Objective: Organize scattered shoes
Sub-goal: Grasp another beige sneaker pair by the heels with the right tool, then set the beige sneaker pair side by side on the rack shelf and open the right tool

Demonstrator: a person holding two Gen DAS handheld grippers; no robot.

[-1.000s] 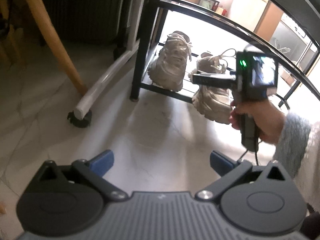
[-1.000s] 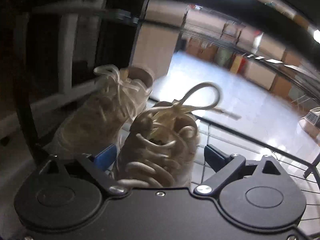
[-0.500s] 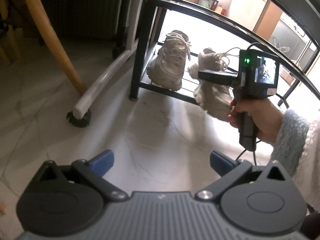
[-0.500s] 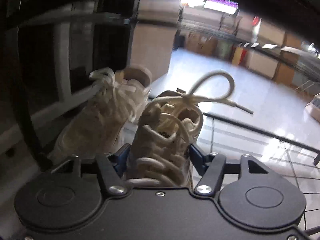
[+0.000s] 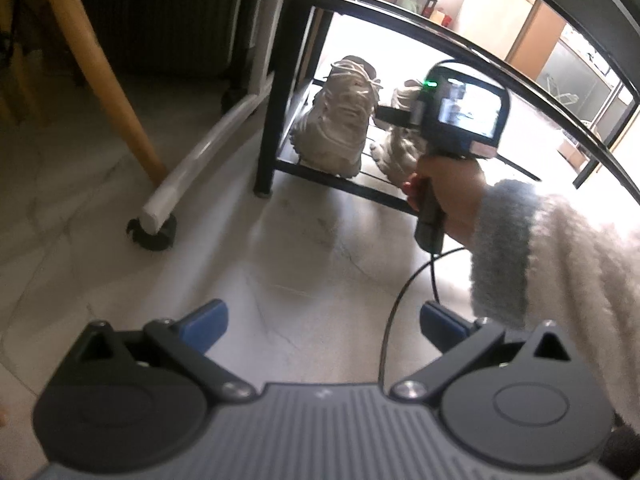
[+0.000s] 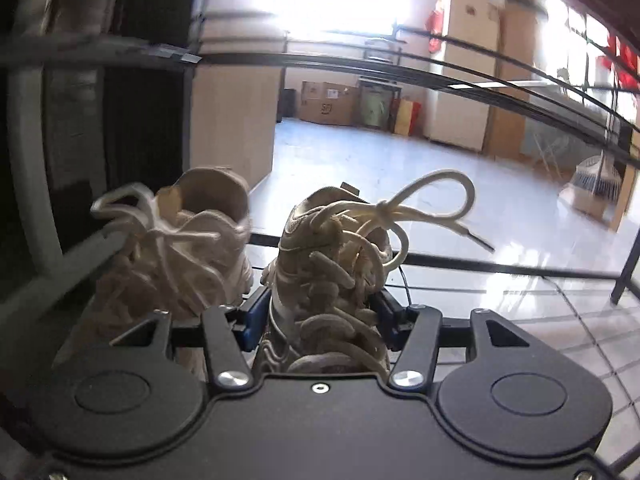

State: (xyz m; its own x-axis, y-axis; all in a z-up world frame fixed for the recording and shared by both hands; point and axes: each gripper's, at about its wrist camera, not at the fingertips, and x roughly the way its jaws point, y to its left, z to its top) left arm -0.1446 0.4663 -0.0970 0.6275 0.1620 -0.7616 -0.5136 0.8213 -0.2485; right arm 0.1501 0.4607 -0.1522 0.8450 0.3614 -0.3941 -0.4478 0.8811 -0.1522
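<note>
The right gripper (image 6: 318, 312) has its jaws closed on the laced shoe (image 6: 332, 280), blue pads (image 6: 252, 316) pressing both sides. Just left of the jaws sits the second shoe (image 6: 176, 248). Only the left wrist view shows both beige sneakers on the rack's bottom shelf (image 5: 344, 184). The left gripper (image 5: 322, 322) hangs over the floor (image 5: 280, 272), jaws wide apart and empty.

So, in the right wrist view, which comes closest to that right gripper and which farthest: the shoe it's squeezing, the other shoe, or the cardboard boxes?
1. Gripped shoe, between the right gripper's jaws, centre.
2. Other shoe, just beside it, on the left.
3. Cardboard boxes, far across the floor, by the back wall.
</note>
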